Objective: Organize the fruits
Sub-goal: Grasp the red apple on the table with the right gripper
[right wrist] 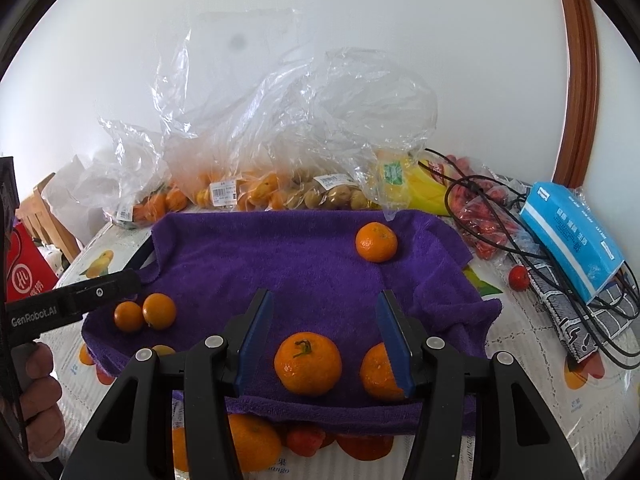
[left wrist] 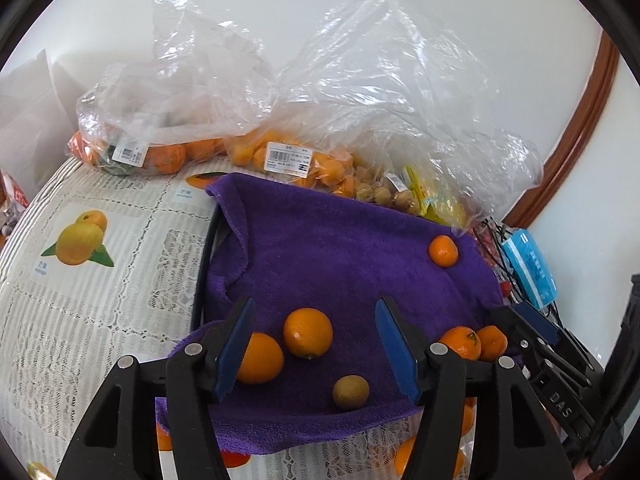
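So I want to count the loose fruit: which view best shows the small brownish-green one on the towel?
The left wrist view: the brownish-green fruit lies unobstructed on the purple towel. The right wrist view shows only a sliver behind a finger of the right gripper.

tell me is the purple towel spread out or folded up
Spread out: the purple towel lies open across the table, loose oranges resting on it; only its edges are rumpled.

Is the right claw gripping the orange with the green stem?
No, the stemmed orange lies on the purple towel between the right claw's open fingers, touching neither.
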`<state>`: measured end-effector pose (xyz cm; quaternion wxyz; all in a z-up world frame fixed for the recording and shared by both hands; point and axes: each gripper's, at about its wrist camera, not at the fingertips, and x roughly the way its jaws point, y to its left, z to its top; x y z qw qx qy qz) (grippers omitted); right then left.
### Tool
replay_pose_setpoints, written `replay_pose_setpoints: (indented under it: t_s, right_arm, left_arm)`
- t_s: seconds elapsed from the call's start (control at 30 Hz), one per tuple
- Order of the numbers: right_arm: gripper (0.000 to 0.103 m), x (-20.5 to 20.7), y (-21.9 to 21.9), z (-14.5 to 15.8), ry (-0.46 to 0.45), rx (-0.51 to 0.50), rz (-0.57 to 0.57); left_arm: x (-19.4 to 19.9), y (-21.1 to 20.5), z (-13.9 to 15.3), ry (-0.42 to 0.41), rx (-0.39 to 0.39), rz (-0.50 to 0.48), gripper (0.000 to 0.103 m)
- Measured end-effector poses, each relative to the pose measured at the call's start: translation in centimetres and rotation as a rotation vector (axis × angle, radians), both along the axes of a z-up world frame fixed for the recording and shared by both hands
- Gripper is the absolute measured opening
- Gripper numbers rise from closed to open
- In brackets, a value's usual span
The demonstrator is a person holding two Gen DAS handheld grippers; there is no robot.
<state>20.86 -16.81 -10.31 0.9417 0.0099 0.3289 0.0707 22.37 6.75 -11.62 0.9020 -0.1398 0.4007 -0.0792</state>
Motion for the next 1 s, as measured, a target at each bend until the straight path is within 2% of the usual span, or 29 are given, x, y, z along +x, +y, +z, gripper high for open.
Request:
replay_pose_setpoints:
  t_s: [0.13, 0.3, 0.4, 0.63, 1.0]
  right_arm:
    - [0.054, -1.4, -0.2, 0.5, -0.016, -0.002, -0.018]
    - [0.050, -3.0, -0.2, -0.4, 0.056, 0.046, -0.004]
    - [0.049, -4.0, 0.3, -1.0, 0.077, 0.015, -0.018]
    - [0.031, -4.6, -0.5, -2.8, 0.165, 0.046, -0.041]
    - [0.028, -4.0, 0.0, -4.7, 0.226, 0.046, -0.031]
  left_arm:
    - [0.3, 0.4, -0.4, 0.019, 0.000, 0.018, 0.060]
    - [0.3, 0.5, -0.7, 0.042, 0.004, 0.023, 0.060]
    - [0.0, 0.6, -0.6, 0.043, 0.007, 0.026, 0.060]
    - [-0.8, 1.7, 0.0, 0.035, -0.002, 0.029, 0.060]
    - [-0.9, 2.4, 0.1, 0.042, -0.023, 0.035, 0.060]
